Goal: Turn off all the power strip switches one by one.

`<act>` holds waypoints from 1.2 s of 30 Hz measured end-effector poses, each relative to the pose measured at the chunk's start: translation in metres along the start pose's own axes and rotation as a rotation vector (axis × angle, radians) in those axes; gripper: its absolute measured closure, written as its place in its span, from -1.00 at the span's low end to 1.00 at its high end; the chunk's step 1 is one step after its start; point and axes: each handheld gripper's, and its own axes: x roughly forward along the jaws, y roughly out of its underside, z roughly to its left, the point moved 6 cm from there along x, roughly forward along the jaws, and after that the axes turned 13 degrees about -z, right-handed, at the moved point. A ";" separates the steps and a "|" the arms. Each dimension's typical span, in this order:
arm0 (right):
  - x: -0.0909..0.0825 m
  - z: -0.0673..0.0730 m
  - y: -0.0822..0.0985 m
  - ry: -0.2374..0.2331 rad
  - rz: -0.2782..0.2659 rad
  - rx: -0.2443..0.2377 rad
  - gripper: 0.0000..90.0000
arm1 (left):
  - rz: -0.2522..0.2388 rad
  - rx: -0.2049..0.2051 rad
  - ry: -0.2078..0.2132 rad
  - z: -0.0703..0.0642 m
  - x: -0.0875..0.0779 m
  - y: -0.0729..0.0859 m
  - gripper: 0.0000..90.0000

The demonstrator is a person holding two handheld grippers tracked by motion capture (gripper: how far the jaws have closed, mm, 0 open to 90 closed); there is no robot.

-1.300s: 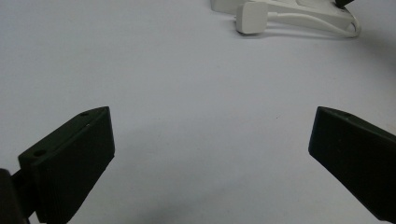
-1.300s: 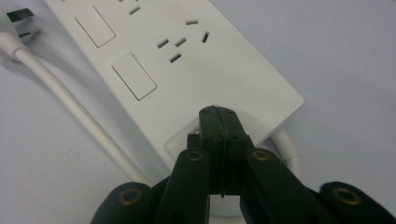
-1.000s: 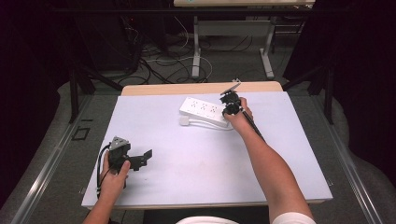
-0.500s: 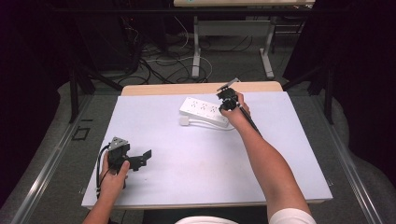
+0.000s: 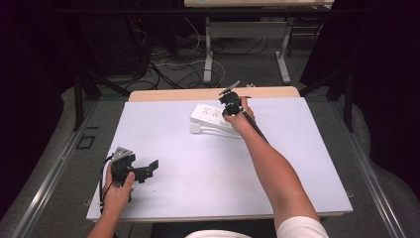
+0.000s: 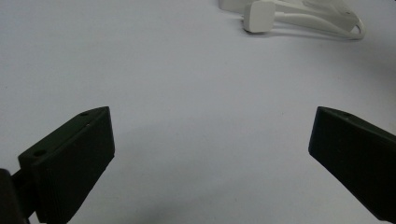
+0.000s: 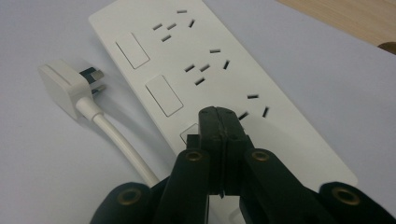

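Note:
A white power strip (image 5: pixel 208 113) with three switches and three sockets lies flat at the back middle of the white table top (image 5: pixel 208 173). Its white plug (image 5: pixel 195 128) and cable rest beside it. My right gripper (image 5: pixel 227 110) points down at the strip's right end. In the right gripper view its jaws (image 7: pixel 219 116) are shut with nothing between them, tips over the nearest switch of the strip (image 7: pixel 196 51); whether they touch it I cannot tell. The plug (image 7: pixel 63 86) lies to their left. My left gripper (image 5: pixel 151 166) rests open near the front left, jaws (image 6: pixel 210 154) wide apart over bare table.
A wooden strip (image 5: pixel 208 93) edges the table's far side. Beyond it are desk legs (image 5: pixel 208 54) and loose cables on the floor. The plug (image 6: pixel 259 16) and looped cable (image 6: pixel 327 28) lie far ahead of the left gripper.
My right hand has shifted a little to the left along the power strip, with its jaws staying shut. The left hand has not moved.

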 end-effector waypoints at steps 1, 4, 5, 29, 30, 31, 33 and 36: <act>0.001 0.001 0.000 -0.001 -0.003 0.000 1.00 | 0.002 0.001 0.002 0.000 0.000 0.000 -0.99; 0.002 0.003 0.000 -0.007 0.001 -0.004 1.00 | 0.000 0.003 0.001 0.000 0.000 0.000 -0.99; 0.003 0.004 0.000 -0.011 -0.003 -0.008 1.00 | 0.000 0.003 0.001 0.000 0.000 0.000 -0.99; 0.021 0.013 0.007 -0.016 0.015 -0.008 1.00 | -0.007 0.003 0.003 -0.002 0.001 0.000 -0.99; 0.021 0.013 0.007 -0.018 0.012 -0.006 1.00 | -0.007 0.003 0.003 -0.002 0.001 0.000 -0.99; 0.021 0.014 0.007 -0.021 0.007 -0.004 1.00 | -0.006 0.003 0.002 -0.002 0.001 0.000 -0.99; 0.021 0.015 0.007 -0.014 0.015 -0.013 1.00 | -0.008 0.003 0.003 -0.002 0.001 0.000 -0.99; 0.022 0.015 0.007 -0.018 0.006 -0.015 1.00 | -0.007 0.006 0.003 -0.002 0.001 0.000 -0.99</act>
